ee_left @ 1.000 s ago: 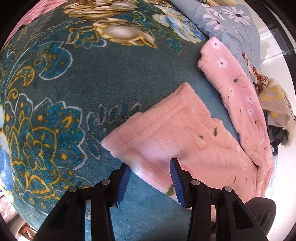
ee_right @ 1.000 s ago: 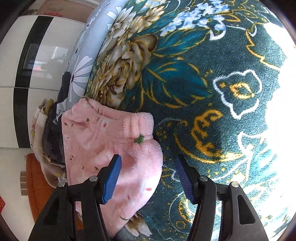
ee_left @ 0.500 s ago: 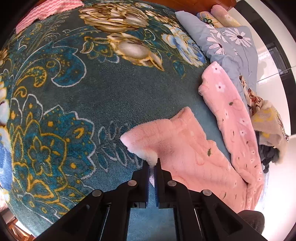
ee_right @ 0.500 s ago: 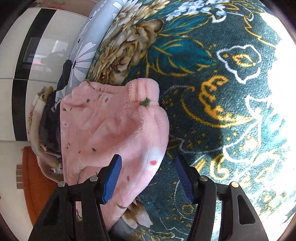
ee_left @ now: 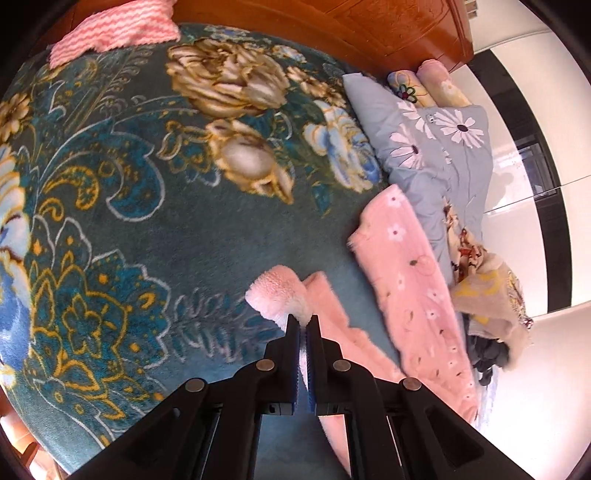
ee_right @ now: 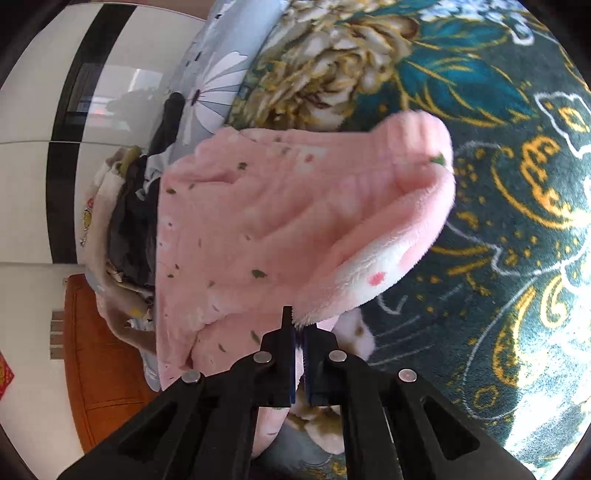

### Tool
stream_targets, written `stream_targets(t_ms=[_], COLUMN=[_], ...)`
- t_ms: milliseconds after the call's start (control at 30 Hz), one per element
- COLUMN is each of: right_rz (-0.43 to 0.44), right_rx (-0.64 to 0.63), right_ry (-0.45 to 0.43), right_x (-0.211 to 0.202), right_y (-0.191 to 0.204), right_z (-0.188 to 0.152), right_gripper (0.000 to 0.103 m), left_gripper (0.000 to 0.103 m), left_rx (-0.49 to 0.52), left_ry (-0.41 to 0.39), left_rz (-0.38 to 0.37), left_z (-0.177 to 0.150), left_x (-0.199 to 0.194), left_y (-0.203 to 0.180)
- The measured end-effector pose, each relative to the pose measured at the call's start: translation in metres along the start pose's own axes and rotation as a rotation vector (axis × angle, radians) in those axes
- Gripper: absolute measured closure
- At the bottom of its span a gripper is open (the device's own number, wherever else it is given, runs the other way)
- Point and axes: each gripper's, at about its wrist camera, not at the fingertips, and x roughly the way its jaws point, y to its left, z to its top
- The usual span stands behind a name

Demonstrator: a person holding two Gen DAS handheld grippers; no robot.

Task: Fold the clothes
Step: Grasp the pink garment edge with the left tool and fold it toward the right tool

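A pink fleece garment with small flowers and leaves lies on a teal floral blanket. In the left wrist view my left gripper (ee_left: 303, 320) is shut on one corner of the pink garment (ee_left: 280, 295) and holds it lifted; a long pink part (ee_left: 410, 269) lies to the right. In the right wrist view my right gripper (ee_right: 298, 326) is shut on the edge of the same pink garment (ee_right: 280, 206), which is raised and curls over above the blanket.
The teal floral blanket (ee_left: 166, 229) covers the bed. A grey daisy pillow (ee_left: 436, 147) and a heap of other clothes (ee_left: 487, 314) lie along the right edge. A pink zigzag cloth (ee_left: 110, 29) and a wooden headboard (ee_left: 351, 29) are at the far end.
Both grippers were open over the flat garment a second ago. The left shut on its corner first, then the right shut on its edge. Both have lifted the fabric.
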Motion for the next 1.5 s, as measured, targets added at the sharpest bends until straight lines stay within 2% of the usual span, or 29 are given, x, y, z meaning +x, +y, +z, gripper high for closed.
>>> stream_targets(t_ms=[133, 267, 433, 500, 533, 667, 733, 800, 933, 1067, 1167, 1300, 1433, 1500], right_rz=[0.105, 0.21, 0.259, 0.282, 0.282, 0.222, 0.199, 0.175, 0.142, 0.034, -0.058, -0.186, -0.292, -0.338], right_rx=[-0.106, -0.212, -0.158, -0.121, -0.116, -0.102, -0.085, -0.086, -0.145, -0.202, -0.235, -0.245, -0.254, -0.265], right_ry=[-0.03, -0.06, -0.156, -0.161, -0.154, -0.14, -0.14, -0.144, -0.136, -0.153, -0.165, -0.153, -0.138, -0.132], right_x=[-0.006, -0.013, -0.025, -0.033, -0.038, -0.053, -0.049, -0.037, 0.011, 0.064, 0.099, 0.145, 0.18, 0.192], right_y=[0.051, 0.102, 0.11, 0.101, 0.097, 0.084, 0.087, 0.099, 0.154, 0.203, 0.228, 0.238, 0.237, 0.234], right_z=[0.015, 0.031, 0.062, 0.069, 0.067, 0.063, 0.071, 0.083, 0.105, 0.133, 0.149, 0.158, 0.16, 0.158], right_gripper=[0.1, 0.1, 0.1, 0.1, 0.1, 0.1, 0.1, 0.1, 0.1, 0.1, 0.1, 0.1, 0.1, 0.1], left_gripper=[0.1, 0.1, 0.1, 0.1, 0.1, 0.1, 0.1, 0.1, 0.1, 0.1, 0.1, 0.1, 0.1, 0.095], left_rx=[0.066, 0.098, 0.08, 0.053, 0.043, 0.014, -0.005, 0.019, 0.032, 0.014, 0.04, 0.079, 0.16, 0.199], left_ry=[-0.023, -0.041, -0.109, -0.1, -0.087, -0.008, 0.038, 0.045, 0.087, 0.118, 0.132, 0.141, 0.13, 0.135], left_rz=[-0.04, -0.039, -0.094, -0.111, -0.093, 0.001, 0.003, 0.043, 0.111, 0.127, 0.133, 0.146, 0.14, 0.138], left_z=[0.017, 0.031, 0.038, 0.031, 0.025, 0.012, 0.018, 0.03, 0.061, 0.096, 0.121, 0.144, 0.151, 0.152], left_x=[-0.013, -0.027, -0.055, -0.065, -0.069, -0.065, -0.047, -0.024, 0.035, 0.09, 0.13, 0.186, 0.229, 0.247], left_y=[-0.057, -0.093, -0.096, -0.088, -0.085, -0.074, -0.077, -0.091, -0.123, -0.147, -0.165, -0.176, -0.18, -0.181])
